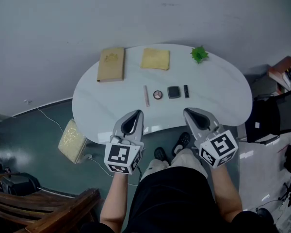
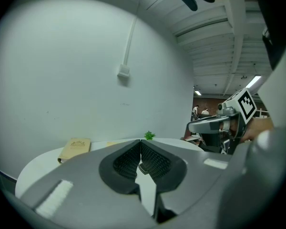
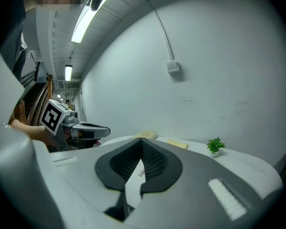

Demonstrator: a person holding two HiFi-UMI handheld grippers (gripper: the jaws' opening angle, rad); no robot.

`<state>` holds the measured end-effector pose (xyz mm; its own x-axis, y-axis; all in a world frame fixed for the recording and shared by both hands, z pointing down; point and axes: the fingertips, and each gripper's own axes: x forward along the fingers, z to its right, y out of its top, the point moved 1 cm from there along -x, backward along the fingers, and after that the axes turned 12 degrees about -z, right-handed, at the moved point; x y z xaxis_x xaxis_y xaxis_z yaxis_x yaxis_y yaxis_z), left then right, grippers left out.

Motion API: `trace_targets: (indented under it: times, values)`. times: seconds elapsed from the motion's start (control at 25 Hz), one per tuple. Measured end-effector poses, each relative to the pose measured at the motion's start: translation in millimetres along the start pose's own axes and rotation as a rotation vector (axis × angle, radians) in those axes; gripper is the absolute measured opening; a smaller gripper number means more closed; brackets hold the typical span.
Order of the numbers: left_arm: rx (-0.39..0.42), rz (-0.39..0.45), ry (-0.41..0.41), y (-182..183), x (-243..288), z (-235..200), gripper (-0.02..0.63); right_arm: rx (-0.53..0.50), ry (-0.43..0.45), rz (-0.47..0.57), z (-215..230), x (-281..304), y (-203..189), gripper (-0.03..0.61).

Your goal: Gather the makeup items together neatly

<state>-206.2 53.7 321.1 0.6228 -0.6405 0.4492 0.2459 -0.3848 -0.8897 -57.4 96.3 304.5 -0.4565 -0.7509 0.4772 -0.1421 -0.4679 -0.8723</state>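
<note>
Makeup items (image 1: 157,94) lie in a row on the white worktop (image 1: 218,89), beyond the left gripper (image 1: 135,113) and right gripper (image 1: 189,112), both with jaws closed and empty: square compact (image 1: 173,91), pencil (image 1: 146,95), lipstick (image 1: 186,91).

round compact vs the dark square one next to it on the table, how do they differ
The round compact is a disc; the square compact has straight sides. The round compact shows a pinkish centre; the square compact is dark all over. The square compact looks slightly larger than the round compact. Both lie flat, side by side, on the white table.
</note>
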Motion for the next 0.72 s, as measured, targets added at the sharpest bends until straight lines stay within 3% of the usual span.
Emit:
trace_targets:
  times: [0.72]
  values:
    - [0.014,0.004,-0.04,-4,-18,27,0.0,-0.012,-0.006,0.012,-20,-18,-5,0.008]
